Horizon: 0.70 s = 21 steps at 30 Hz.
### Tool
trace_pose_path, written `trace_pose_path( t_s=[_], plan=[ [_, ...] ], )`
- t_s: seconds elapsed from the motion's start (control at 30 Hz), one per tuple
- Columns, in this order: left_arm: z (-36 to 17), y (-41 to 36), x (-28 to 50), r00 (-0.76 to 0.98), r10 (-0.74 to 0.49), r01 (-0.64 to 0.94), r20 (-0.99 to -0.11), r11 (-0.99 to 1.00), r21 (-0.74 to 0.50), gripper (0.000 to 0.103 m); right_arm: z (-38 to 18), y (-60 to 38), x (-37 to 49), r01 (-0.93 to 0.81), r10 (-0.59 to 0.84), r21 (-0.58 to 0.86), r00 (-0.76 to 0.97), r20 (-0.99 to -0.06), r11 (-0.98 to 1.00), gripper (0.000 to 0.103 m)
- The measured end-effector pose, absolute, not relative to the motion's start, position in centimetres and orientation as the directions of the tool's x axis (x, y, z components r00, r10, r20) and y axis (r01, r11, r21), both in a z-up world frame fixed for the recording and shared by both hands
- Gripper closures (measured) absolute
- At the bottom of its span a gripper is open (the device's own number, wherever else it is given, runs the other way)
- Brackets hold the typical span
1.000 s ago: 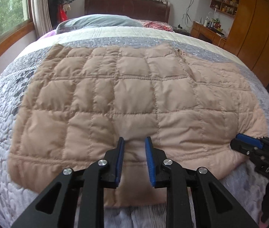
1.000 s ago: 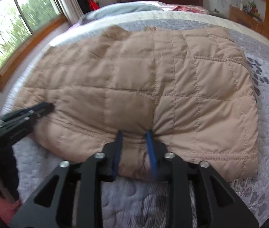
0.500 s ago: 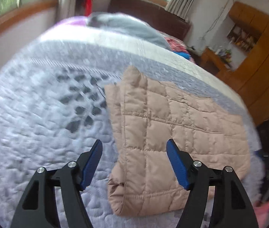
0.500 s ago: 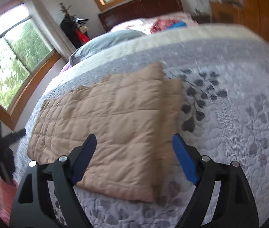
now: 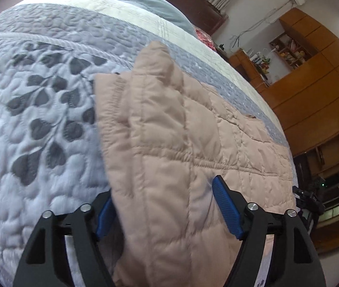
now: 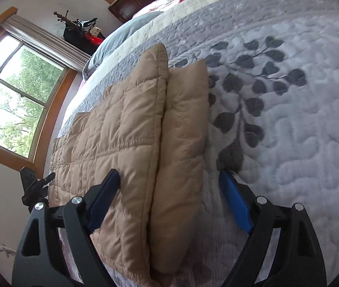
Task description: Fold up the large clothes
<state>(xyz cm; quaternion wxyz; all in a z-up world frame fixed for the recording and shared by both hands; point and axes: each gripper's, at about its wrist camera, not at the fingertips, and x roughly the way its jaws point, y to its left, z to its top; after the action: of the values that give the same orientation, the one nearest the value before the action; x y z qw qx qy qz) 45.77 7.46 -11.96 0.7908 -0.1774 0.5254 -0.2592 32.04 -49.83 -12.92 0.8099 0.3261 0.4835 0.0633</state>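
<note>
- On the bed's quilted bedspread (image 5: 37, 124), near its foot edge, the folded tan jacket (image 5: 169, 143) is lying flat.
- Left gripper (image 5: 167, 209) is spreading its fingers around one end of the jacket, gripping nothing.
- Right gripper (image 6: 169, 199) is likewise opening astride the opposite end, pads apart from the fabric.

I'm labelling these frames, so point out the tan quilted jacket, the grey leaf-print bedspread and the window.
tan quilted jacket (image 5: 169, 143), left wrist view, on its quilted top layer.
grey leaf-print bedspread (image 6: 289, 119), right wrist view, on bare quilting beside the leaves.
window (image 6: 18, 100), right wrist view, on its glass pane.
</note>
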Motion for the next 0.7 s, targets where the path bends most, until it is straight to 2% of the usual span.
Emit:
trace_pose_path(
  t_s=[0.1, 0.23, 0.3, 0.33, 0.4, 0.43, 0.5, 0.53, 0.6, 0.7],
  plan=[
    [-11.9, 5.9, 46.5, 0.300, -0.588, 0.244, -0.751, 0.809, -0.536, 0.025, -13.0, -49.5, 32.8, 0.198, 0.424, 0.592, 0.528, -0.736, 0.782, 0.015],
    [-11.7, 4.1, 46.8, 0.299, -0.567, 0.247, -0.768, 0.823, -0.511, 0.024, -13.0, -47.8, 34.2, 0.158, 0.441, 0.586, 0.513, -0.736, 0.795, 0.020],
    [-11.4, 3.6, 46.9, 0.308, -0.559, 0.242, -0.770, 0.828, -0.505, 0.024, -13.1, -47.3, 34.7, 0.144, 0.455, 0.591, 0.505, -0.734, 0.793, 0.037],
    [-11.3, 3.4, 46.8, 0.312, -0.557, 0.240, -0.770, 0.830, -0.503, 0.030, -13.1, -47.1, 34.8, 0.140, 0.468, 0.603, 0.503, -0.726, 0.785, 0.043],
    [-11.1, 3.1, 46.7, 0.319, -0.553, 0.231, -0.770, 0.833, -0.503, 0.046, -12.9, -47.2, 34.6, 0.130, 0.501, 0.638, 0.510, -0.700, 0.759, 0.065],
    [-10.9, 3.1, 46.6, 0.322, -0.556, 0.226, -0.766, 0.831, -0.509, 0.057, -12.7, -47.3, 34.3, 0.125, 0.506, 0.645, 0.515, -0.691, 0.754, 0.069],
    [-10.6, 3.2, 46.4, 0.331, -0.575, 0.209, -0.748, 0.818, -0.536, 0.071, -11.8, -47.2, 33.8, 0.107, 0.507, 0.646, 0.528, -0.681, 0.756, 0.081],
    [-10.4, 3.4, 46.4, 0.338, -0.578, 0.205, -0.743, 0.815, -0.542, 0.077, -11.1, -47.1, 33.4, 0.097, 0.504, 0.642, 0.535, -0.678, 0.761, 0.084],
    [-9.8, 3.4, 46.0, 0.350, -0.586, 0.205, -0.731, 0.809, -0.551, 0.083, -9.8, -47.1, 32.6, 0.076, 0.506, 0.643, 0.549, -0.665, 0.762, 0.086],
    [-8.3, 3.5, 45.1, 0.375, -0.589, 0.222, -0.715, 0.806, -0.548, 0.087, -7.7, -47.0, 31.1, 0.040, 0.521, 0.654, 0.568, -0.637, 0.756, 0.087]
  ],
)
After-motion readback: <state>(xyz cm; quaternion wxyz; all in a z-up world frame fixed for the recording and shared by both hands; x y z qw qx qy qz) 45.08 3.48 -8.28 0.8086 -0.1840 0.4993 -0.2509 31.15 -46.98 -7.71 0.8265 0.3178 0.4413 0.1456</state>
